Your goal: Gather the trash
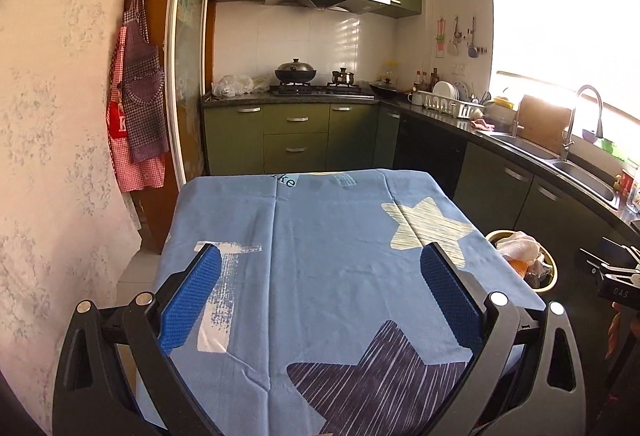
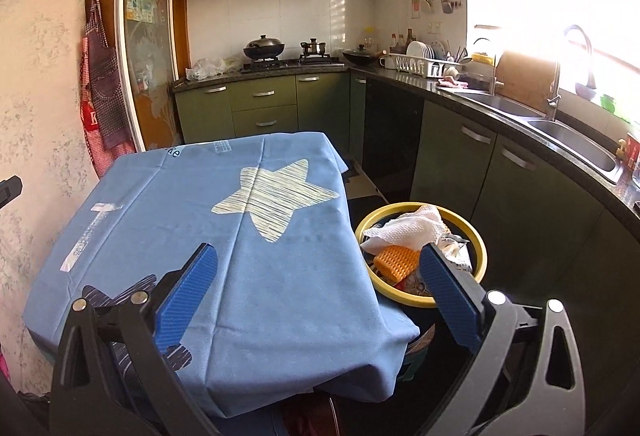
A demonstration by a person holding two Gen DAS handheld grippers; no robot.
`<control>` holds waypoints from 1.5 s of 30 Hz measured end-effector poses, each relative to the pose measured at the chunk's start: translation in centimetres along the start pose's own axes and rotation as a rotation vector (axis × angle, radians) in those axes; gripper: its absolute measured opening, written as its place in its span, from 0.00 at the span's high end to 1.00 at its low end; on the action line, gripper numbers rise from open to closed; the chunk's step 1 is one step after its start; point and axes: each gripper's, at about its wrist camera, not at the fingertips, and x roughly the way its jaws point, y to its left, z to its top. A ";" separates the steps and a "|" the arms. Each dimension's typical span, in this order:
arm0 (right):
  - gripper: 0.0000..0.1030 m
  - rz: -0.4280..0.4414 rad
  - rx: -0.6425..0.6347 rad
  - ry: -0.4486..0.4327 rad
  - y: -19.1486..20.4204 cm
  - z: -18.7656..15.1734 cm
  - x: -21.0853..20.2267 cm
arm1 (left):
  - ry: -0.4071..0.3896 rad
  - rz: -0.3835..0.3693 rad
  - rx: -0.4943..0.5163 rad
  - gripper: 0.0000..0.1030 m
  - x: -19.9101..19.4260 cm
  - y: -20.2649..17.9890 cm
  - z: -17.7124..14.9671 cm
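Both the left gripper [image 1: 320, 300] and right gripper [image 2: 318, 294] are hovering spread and empty. Beside the blue-clothed table [image 2: 280, 276], the yellow-rimmed bin [image 2: 478, 242] is holding crumpled paper towel [image 2: 404, 230]: probably light, soft, best pinched at a raised fold. Deeper contents are lying hidden.

blue star-print tablecloth [image 1: 320, 256] near green cabinets [image 1: 296, 131], aprons [image 1: 138, 91].
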 end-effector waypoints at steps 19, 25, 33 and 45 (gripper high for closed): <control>0.07 -0.005 0.009 0.000 -0.1 0.1 0.0 | 0.009 -0.010 -0.003 0.05 0.2 -0.7 0.5; 0.07 -0.005 0.011 -0.001 -0.1 0.1 0.0 | 0.006 -0.013 -0.001 0.05 0.1 -0.9 0.4; 0.07 -0.006 0.011 -0.001 -0.1 0.1 -0.1 | 0.008 -0.016 0.001 0.05 0.2 -1.0 0.4; 0.07 -0.007 0.012 -0.001 -0.1 0.2 -0.1 | 0.017 -0.023 0.007 0.05 0.4 -1.2 0.3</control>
